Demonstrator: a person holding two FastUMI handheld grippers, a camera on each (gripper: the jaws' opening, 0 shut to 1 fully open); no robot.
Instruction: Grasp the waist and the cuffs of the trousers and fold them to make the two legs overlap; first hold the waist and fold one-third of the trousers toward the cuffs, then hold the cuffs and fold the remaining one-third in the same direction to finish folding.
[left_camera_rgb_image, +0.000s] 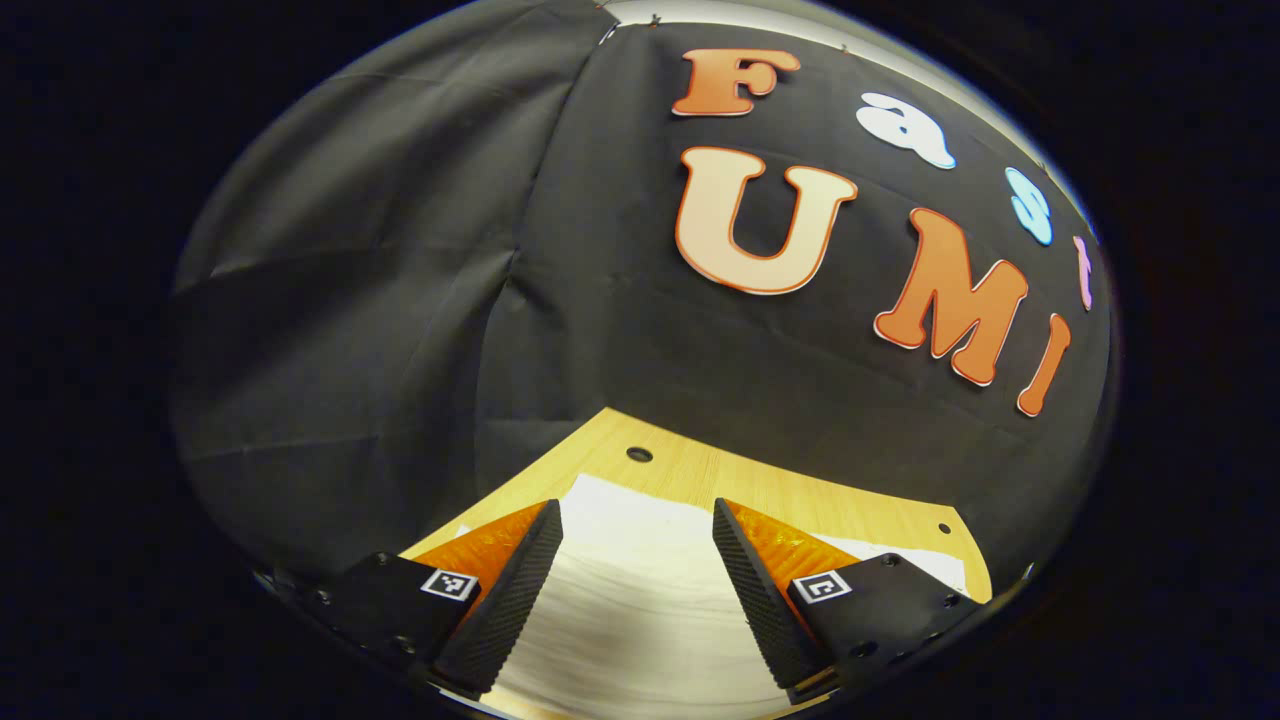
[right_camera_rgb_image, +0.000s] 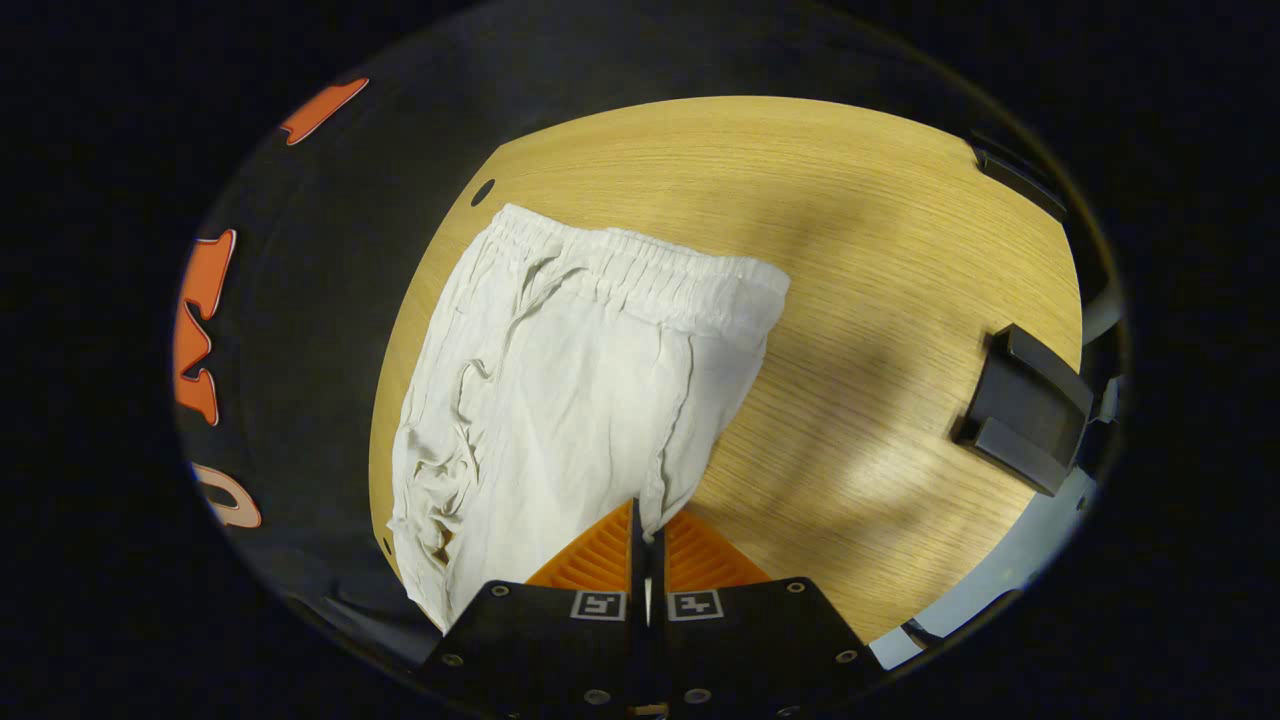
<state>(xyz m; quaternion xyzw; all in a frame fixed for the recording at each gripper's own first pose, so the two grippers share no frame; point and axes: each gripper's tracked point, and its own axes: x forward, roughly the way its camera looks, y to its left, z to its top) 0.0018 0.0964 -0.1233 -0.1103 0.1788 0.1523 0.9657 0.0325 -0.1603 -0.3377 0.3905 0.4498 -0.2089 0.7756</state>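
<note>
The white trousers (right_camera_rgb_image: 570, 390) lie spread on the wooden tabletop (right_camera_rgb_image: 880, 260), reaching away from the right tongs (right_camera_rgb_image: 646, 535) toward the far left of the board. In the right gripper view the gathered elastic waist (right_camera_rgb_image: 640, 265) is the part farthest from those tongs, running across the top of the cloth, and a drawstring (right_camera_rgb_image: 480, 375) trails down the crumpled side to the left. The nearest fabric narrows to an edge that runs straight into the right tongs, whose two fingers stand pressed together with a thin strip of the white cloth pinched between them. Whether this held edge is a cuff or a side seam cannot be told.

In the left gripper view the left tongs (left_camera_rgb_image: 636, 545) are spread wide, and the white cloth (left_camera_rgb_image: 640, 590) lies flat below and between the two fingers; whether the tips touch it cannot be told. Beyond the tips, a band of bare tabletop (left_camera_rgb_image: 760, 480) shows past the far edge of the cloth, with a small round hole (left_camera_rgb_image: 639, 454) in the wood just ahead and slightly left.

To the right of the right tongs, well apart from the trousers, a black bracket-like block (right_camera_rgb_image: 1025, 410) sits at the tabletop's edge. A similar dark hole (right_camera_rgb_image: 483, 191) marks the board just left of the waist's far corner.
</note>
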